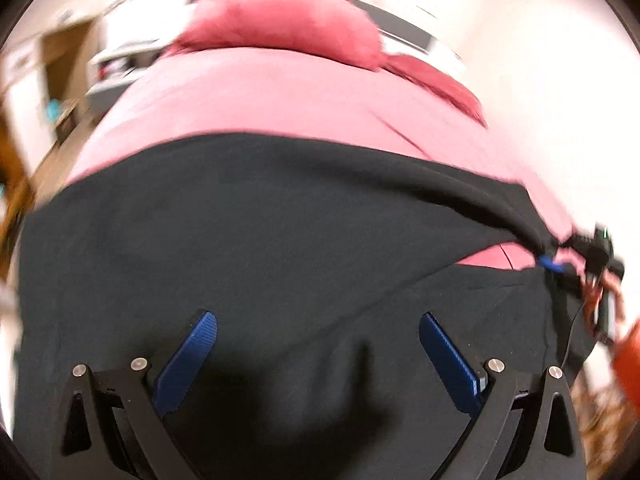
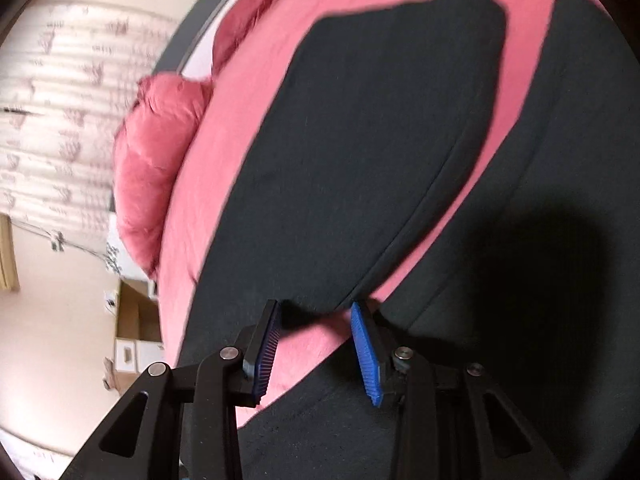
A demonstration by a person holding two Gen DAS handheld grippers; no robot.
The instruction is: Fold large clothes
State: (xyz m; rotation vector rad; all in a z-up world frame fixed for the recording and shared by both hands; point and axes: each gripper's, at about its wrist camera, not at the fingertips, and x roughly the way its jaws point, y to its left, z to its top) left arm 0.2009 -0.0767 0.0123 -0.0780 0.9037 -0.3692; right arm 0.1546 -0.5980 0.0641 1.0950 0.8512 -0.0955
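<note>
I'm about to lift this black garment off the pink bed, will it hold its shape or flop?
Probably flop: the black garment drapes in soft folds over the pink bed. Likely light, since it lies thin and flat. It looks matte, so probably not slippery.

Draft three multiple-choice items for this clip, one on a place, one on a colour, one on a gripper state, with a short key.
1. Where does the black garment lie?
A. on the pink bed sheet
B. on a wooden floor
C. in a cardboard box

2. What colour are the pads on the gripper fingers?
A. red
B. blue
C. white

3. How does the left gripper stand?
A. shut on the garment
B. shut on nothing
C. open above the garment

Key: 1 A, pink bed sheet shows around the dark cloth; 2 B, the ribbed pads are blue in both views; 3 C, its fingers are spread wide with cloth visible between them.
</note>
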